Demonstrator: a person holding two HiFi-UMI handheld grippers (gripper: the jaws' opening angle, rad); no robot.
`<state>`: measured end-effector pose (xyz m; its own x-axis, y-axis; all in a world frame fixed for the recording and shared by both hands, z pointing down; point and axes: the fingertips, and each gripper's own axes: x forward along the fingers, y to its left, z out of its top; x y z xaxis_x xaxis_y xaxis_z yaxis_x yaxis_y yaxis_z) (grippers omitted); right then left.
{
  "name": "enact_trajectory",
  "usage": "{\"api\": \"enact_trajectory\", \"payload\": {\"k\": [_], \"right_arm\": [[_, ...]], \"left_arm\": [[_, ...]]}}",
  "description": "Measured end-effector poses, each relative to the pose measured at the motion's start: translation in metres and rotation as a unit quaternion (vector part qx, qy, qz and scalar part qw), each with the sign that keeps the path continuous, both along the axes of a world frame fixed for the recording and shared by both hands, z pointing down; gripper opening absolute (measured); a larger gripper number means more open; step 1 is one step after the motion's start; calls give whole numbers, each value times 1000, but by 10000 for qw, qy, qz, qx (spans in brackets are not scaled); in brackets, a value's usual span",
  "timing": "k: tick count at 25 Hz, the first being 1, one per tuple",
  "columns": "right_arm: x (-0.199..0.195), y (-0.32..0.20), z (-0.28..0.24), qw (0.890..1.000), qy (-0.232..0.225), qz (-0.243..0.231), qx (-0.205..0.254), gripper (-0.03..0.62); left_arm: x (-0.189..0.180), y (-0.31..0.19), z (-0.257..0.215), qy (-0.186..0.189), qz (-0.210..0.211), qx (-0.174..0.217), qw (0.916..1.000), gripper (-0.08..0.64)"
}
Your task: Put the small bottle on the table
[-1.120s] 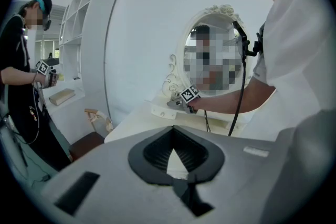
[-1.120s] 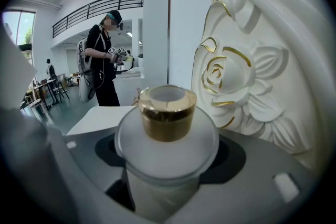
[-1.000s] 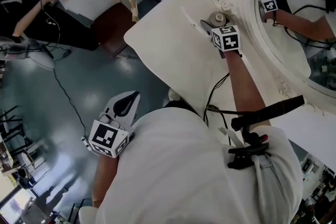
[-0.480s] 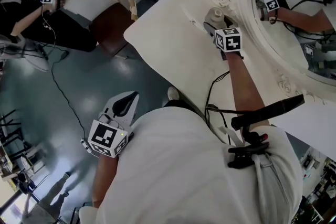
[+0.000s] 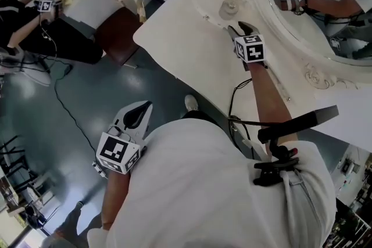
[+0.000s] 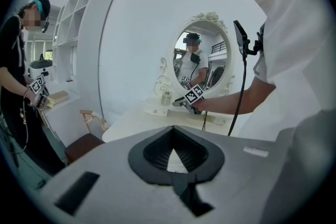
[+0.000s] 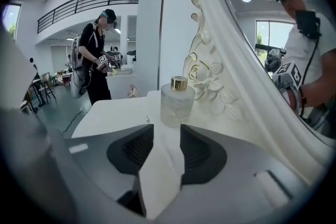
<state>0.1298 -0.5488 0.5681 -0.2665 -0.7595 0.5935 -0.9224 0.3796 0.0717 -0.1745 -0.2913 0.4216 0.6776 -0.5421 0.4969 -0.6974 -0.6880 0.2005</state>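
Note:
The small frosted bottle [image 5: 228, 9] [image 7: 177, 102] with a gold cap stands upright on the white table [image 5: 186, 38], beside the ornate mirror frame. My right gripper [image 5: 238, 28] [image 7: 167, 131] sits just short of the bottle, clear of it. Its jaws are closing and hold nothing; only the table top shows between them. My left gripper [image 5: 138, 116] [image 6: 173, 128] hangs low at my left side over the floor, shut and empty. The left gripper view also shows the bottle [image 6: 166, 97] far off on the table.
A big oval mirror in a carved white frame [image 5: 314, 75] runs along the table's far side. A brown stool [image 5: 116, 38] stands by the table's left end. Another person [image 5: 35, 26] with grippers works at the far left. A black cable [image 5: 235, 101] trails from my right arm.
My right gripper has let go of the bottle and drawn back toward me. The bottle stays standing by the mirror frame. The left gripper has not moved.

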Motion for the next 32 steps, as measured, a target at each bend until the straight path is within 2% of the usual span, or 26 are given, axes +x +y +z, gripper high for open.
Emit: {"api": "enact_trajectory", "payload": {"k": [2, 4, 17, 23, 32], "right_arm": [[-2, 15, -4, 9999, 81, 77, 72, 74], [-8, 32, -7, 9998, 128, 113, 73, 4], [-88, 172, -20, 9998, -63, -146, -125, 2], [-134, 243, -32, 9990, -195, -390, -139, 2], [-217, 334, -61, 9952, -444, -875, -13, 2]], "left_arm": [[-4, 8, 1, 28, 44, 10, 10000, 3], [-10, 17, 2, 52, 81, 21, 10000, 3], [-45, 86, 7, 114, 529, 135, 9984, 3], [-62, 127, 13, 22, 733, 219, 9971, 3], [-94, 182, 25, 141, 882, 116, 9959, 3]]}}
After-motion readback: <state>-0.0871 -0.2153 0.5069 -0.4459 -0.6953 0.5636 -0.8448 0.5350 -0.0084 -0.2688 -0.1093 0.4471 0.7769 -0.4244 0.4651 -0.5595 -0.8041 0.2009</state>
